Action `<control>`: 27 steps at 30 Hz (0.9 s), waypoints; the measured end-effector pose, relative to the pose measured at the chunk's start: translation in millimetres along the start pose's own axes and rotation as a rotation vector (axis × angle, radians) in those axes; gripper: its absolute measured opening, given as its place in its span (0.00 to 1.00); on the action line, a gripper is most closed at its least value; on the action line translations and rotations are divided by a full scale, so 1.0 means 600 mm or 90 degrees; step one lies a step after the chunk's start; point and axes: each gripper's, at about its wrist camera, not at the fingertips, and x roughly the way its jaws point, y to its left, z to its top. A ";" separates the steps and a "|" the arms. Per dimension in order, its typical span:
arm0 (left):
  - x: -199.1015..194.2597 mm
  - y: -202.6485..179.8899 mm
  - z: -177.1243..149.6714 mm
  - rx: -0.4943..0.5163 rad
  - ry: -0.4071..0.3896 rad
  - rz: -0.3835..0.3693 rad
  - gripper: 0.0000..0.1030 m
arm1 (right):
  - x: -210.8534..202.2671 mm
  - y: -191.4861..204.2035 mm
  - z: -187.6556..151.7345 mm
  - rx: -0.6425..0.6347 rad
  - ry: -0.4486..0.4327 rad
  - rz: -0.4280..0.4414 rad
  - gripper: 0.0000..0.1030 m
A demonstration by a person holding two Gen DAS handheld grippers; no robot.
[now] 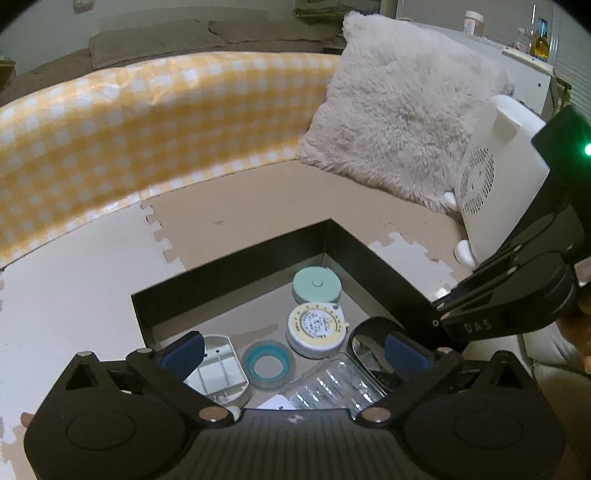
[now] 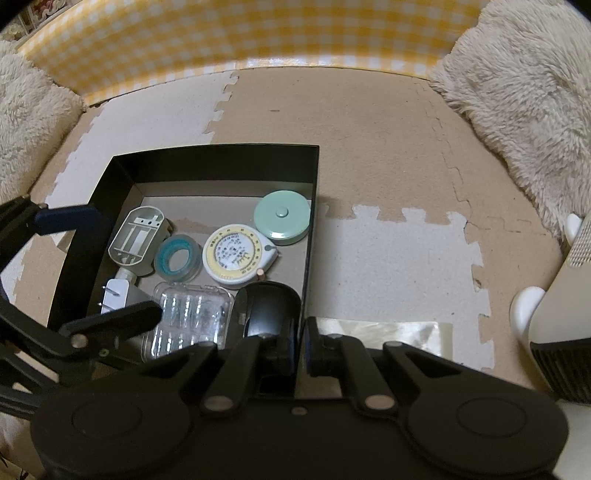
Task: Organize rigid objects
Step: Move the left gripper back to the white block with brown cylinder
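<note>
A black box (image 2: 218,162) sits on the foam floor mat and holds several small items: a mint round case (image 2: 282,218), a white and yellow tape measure (image 2: 238,254), a teal tape ring (image 2: 177,260), a grey compartment tray (image 2: 136,236), a clear plastic case (image 2: 188,317) and a black oval case (image 2: 271,306). My right gripper (image 2: 300,341) is shut on the box's right wall (image 2: 308,266), beside the black oval case. My left gripper (image 1: 293,354) is open over the box (image 1: 332,236), its fingers (image 1: 183,352) straddling the items.
Fluffy cushions (image 2: 524,74) lie at the right and left. A yellow checked cloth (image 2: 236,33) runs along the back. A white fan heater (image 1: 495,181) stands to the right of the box. A shiny sheet (image 2: 384,328) lies on the mat by the right gripper.
</note>
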 end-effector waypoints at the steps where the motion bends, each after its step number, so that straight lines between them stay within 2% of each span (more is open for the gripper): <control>1: -0.003 0.001 0.002 -0.002 -0.002 0.001 1.00 | 0.000 0.000 0.000 0.000 0.000 0.000 0.06; 6: -0.014 0.008 0.010 -0.009 -0.015 0.016 1.00 | 0.000 0.000 0.000 -0.002 0.001 -0.001 0.06; 12: -0.041 0.035 0.024 -0.018 -0.066 0.029 1.00 | 0.001 0.001 0.000 -0.010 0.004 -0.005 0.06; 16: -0.057 0.062 0.032 -0.025 -0.091 0.064 1.00 | 0.001 0.002 -0.001 -0.011 0.004 -0.004 0.06; 22: -0.085 0.123 0.035 -0.083 -0.120 0.093 1.00 | 0.001 0.003 -0.001 -0.012 0.004 -0.005 0.06; 27: -0.101 0.161 0.028 -0.084 -0.123 0.159 1.00 | 0.001 0.003 -0.001 -0.013 0.003 -0.005 0.06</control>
